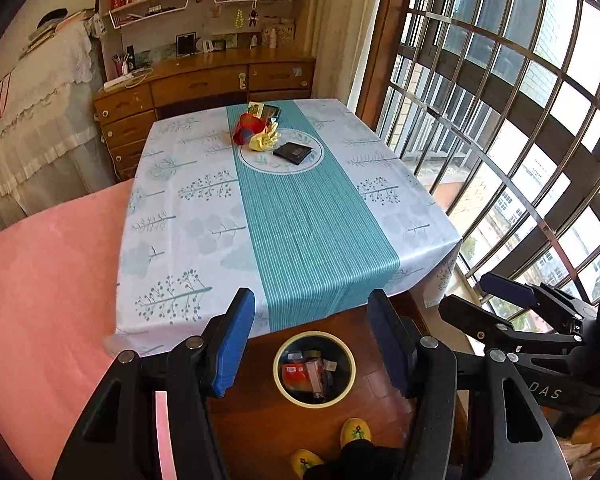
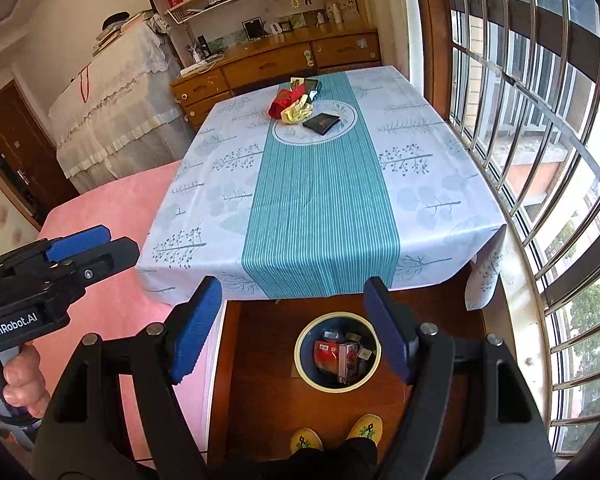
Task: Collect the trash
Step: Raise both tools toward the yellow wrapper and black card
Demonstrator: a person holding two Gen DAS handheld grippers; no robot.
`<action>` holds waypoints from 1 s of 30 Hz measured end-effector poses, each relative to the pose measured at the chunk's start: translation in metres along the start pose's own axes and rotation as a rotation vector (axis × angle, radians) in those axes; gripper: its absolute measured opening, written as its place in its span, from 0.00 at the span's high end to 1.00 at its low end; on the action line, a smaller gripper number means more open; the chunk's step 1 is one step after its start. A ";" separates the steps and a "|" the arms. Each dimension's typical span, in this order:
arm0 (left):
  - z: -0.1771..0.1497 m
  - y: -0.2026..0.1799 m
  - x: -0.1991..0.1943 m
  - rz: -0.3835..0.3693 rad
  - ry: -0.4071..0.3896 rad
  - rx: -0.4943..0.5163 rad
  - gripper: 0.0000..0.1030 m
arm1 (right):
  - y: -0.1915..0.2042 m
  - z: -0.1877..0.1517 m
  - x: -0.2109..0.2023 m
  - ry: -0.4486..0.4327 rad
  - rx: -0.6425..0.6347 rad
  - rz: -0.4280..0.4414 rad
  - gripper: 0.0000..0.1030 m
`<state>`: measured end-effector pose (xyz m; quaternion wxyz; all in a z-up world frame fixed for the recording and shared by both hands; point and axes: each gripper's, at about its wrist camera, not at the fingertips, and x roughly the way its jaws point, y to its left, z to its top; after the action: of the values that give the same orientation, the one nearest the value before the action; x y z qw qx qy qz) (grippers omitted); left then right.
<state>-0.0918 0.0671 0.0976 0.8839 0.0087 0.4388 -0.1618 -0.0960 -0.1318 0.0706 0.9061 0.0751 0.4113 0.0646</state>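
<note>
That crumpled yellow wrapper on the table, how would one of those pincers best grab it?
Probably from above, pinching the bunched middle of the yellow wrapper. It is a loose, crumpled heap with raised folds to bite on, and the red wrapper crowds its left side, while the black wallet lies close on its right. Both grippers look open and empty.

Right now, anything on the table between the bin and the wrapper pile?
Nothing: both wrist views show bare tablecloth from the near edge above the bin to the wrapper pile.

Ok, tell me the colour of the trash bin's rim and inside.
The trash bin has a pale cream-yellow rim and a dark blue inside, seen best in the right wrist view.
</note>
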 end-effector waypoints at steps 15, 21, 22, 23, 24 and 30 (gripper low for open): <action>0.061 0.028 -0.001 0.021 -0.097 0.001 0.23 | 0.032 0.084 0.015 -0.094 -0.107 -0.004 0.31; 0.089 0.048 0.055 0.057 -0.020 -0.069 0.23 | 0.020 0.132 0.063 -0.084 -0.135 0.025 0.31; 0.094 0.051 0.066 0.061 -0.014 -0.082 0.23 | 0.016 0.143 0.076 -0.076 -0.138 0.032 0.31; 0.101 0.055 0.079 0.074 -0.008 -0.101 0.23 | 0.011 0.152 0.089 -0.065 -0.142 0.040 0.31; 0.108 0.059 0.093 0.087 -0.001 -0.114 0.23 | 0.005 0.162 0.104 -0.051 -0.148 0.049 0.31; 0.161 0.079 0.183 0.160 0.060 -0.195 0.26 | -0.030 0.219 0.209 0.066 -0.199 0.089 0.31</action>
<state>0.1589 0.0654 0.0444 0.8770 -0.0374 0.4768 -0.0469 0.2075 -0.1417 0.0537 0.8914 0.0006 0.4285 0.1476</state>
